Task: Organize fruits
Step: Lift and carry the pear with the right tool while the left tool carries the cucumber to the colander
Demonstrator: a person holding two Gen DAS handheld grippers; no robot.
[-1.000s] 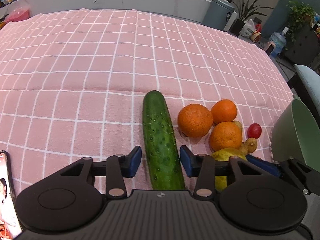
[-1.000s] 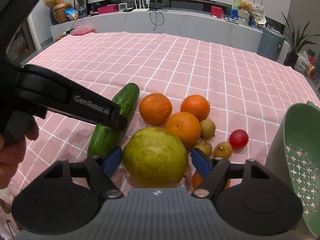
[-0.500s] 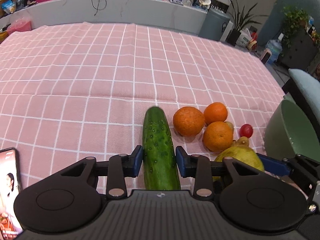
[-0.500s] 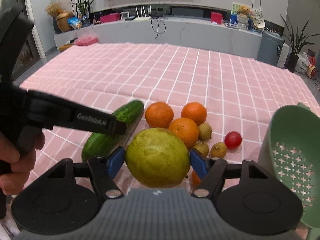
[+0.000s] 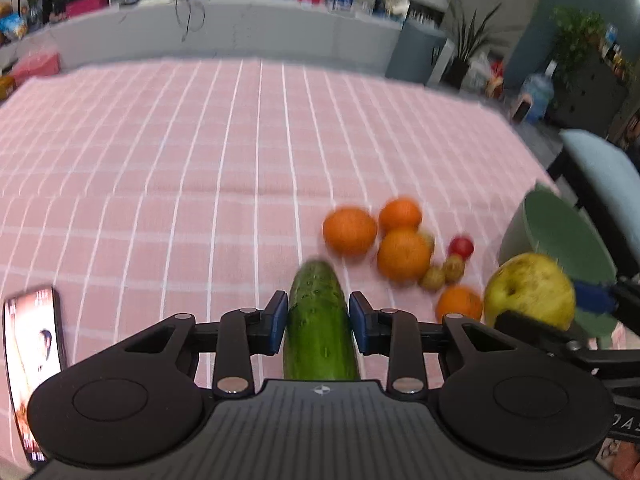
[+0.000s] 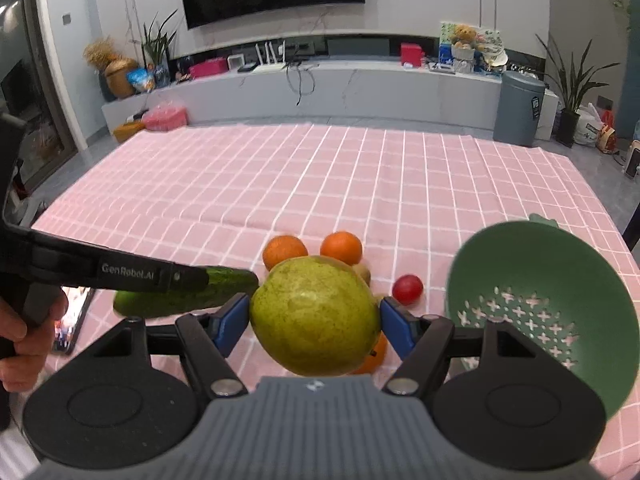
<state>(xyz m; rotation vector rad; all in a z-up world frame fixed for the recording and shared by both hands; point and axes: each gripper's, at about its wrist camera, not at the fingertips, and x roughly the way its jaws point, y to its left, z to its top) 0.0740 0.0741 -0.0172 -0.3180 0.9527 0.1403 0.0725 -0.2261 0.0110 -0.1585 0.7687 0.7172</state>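
My left gripper [image 5: 318, 322] is shut on a green cucumber [image 5: 318, 320] and holds it above the pink checked cloth. My right gripper [image 6: 314, 326] is shut on a large yellow-green pear-like fruit [image 6: 316, 316], lifted off the table; that fruit also shows in the left wrist view [image 5: 530, 290]. Three oranges [image 5: 402, 254] lie in a cluster on the cloth with a fourth orange [image 5: 458, 304], small brown fruits [image 5: 442, 274] and a red tomato [image 5: 460, 246]. The cucumber [image 6: 188, 294] and the left gripper arm cross the right wrist view.
A green colander [image 6: 544, 312] stands at the table's right edge, close to my right gripper; it also shows in the left wrist view [image 5: 556, 240]. A phone [image 5: 34, 356] lies on the cloth at the left. A chair [image 5: 600, 176] stands beyond the right edge.
Both grippers have risen from the table with their loads. The left closed fully on the cucumber and lifted it; the right lifted the yellow-green fruit, uncovering a fourth orange.
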